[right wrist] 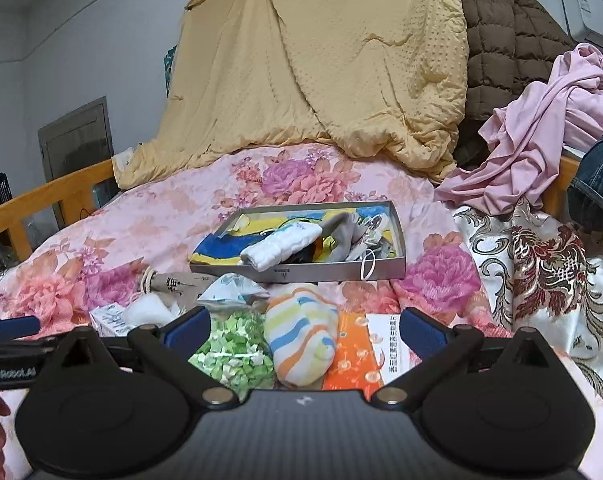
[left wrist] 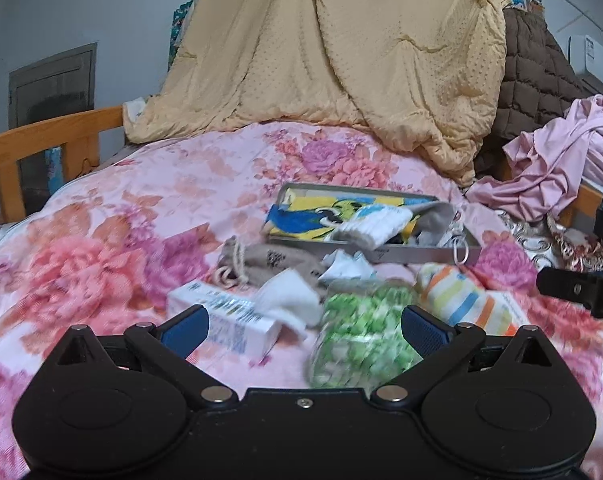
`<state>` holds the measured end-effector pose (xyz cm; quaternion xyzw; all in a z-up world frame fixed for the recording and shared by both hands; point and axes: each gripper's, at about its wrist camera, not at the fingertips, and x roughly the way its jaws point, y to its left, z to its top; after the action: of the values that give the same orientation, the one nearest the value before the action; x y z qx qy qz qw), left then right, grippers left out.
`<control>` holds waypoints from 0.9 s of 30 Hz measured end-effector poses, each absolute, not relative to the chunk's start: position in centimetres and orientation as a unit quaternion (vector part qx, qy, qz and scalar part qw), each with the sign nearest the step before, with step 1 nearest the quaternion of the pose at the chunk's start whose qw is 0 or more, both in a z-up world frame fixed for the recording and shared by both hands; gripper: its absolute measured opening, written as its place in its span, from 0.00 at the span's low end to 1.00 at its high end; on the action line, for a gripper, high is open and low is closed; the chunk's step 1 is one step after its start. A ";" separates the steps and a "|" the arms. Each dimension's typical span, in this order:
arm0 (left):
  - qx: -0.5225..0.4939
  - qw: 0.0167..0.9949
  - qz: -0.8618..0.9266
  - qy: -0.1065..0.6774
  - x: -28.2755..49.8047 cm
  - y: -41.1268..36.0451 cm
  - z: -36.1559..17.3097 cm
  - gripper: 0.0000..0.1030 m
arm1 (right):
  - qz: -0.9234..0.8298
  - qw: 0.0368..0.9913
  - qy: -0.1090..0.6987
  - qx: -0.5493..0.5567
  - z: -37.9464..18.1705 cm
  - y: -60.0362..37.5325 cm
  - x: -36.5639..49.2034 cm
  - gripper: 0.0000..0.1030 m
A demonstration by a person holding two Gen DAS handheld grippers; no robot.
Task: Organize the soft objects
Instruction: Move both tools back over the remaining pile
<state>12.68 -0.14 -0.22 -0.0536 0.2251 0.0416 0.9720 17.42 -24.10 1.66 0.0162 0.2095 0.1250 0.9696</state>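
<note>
A shallow grey box lies on the floral bed and holds a white rolled sock, a grey sock and a blue-yellow cloth. In front of it lie a striped sock, a clear bag of green bits, a white cloth and a burlap drawstring pouch. My left gripper is open above the green bag and a white carton. My right gripper is open around the striped sock, not touching it.
An orange-white box lies under the striped sock. A yellow quilt and a brown padded coat hang at the back. Pink clothes pile at the right. A wooden bed rail runs along the left.
</note>
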 end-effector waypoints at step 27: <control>-0.042 0.965 0.061 0.253 9.5 2.1 -2.8 0.99 | 0.170 0.948 0.260 -0.074 -1.2 -20.2 16.3 1.00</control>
<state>9.54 2.07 -2.84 -0.0419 0.2533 0.0612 0.9645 16.30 -20.18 -1.19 -0.0741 0.2601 0.1700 0.9476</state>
